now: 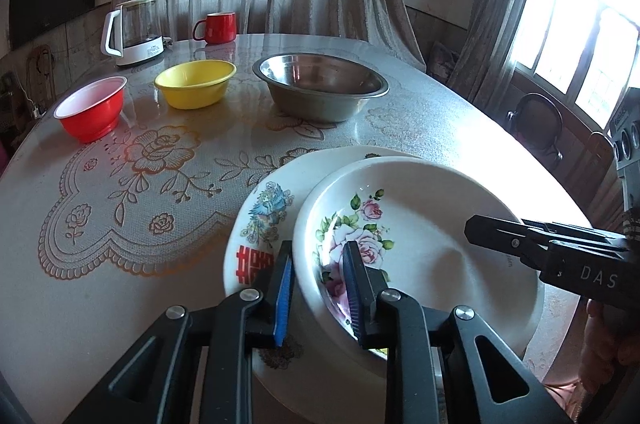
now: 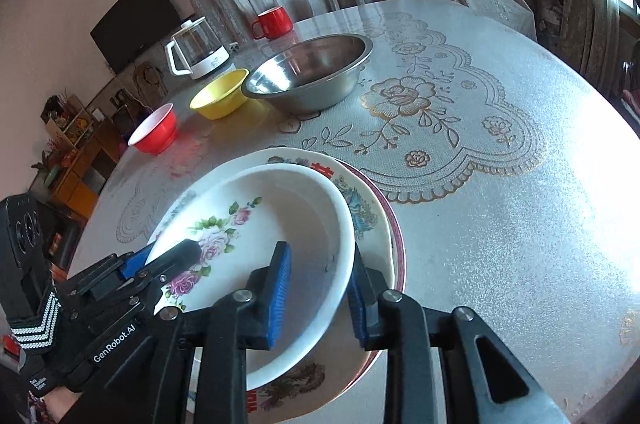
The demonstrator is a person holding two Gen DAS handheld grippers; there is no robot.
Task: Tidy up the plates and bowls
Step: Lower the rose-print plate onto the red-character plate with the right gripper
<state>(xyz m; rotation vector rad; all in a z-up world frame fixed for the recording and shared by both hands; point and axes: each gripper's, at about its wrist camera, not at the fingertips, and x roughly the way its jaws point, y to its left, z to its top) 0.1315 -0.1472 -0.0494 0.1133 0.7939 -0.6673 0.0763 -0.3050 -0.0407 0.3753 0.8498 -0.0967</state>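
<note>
1. The left gripper point(image 1: 318, 288) has its blue ribbed fingers point(image 1: 283, 298) straddling the near rim of a deep white rose-printed dish point(image 1: 420, 244), one outside the wall and one inside. The gap looks wider than the thin rim, so I cannot tell whether the pads truly pinch it.
2. The right gripper point(image 2: 316, 294) straddles the opposite rim of that dish; its fingers point(image 2: 278, 298) stand apart with daylight on both sides of the glossy wall, not pressing it.
3. The dish sits between both pairs of fingers, stacked on a wider flat white plate point(image 1: 260, 208) bearing a peacock and a red character; in the right wrist view a maroon-rimmed plate point(image 2: 398, 240) shows beneath.
4. Beyond the fingertips, well apart on the bench point(image 1: 140, 224) with its lace-patterned, gold-flowered cover, stand a round red bowl point(image 1: 92, 110) with white lining, a smooth yellow bowl point(image 1: 196, 82) and a broad brushed steel bowl point(image 1: 320, 84).
5. Farthest off are a red mug point(image 1: 218, 27) and a glass kettle point(image 1: 134, 30).
</note>
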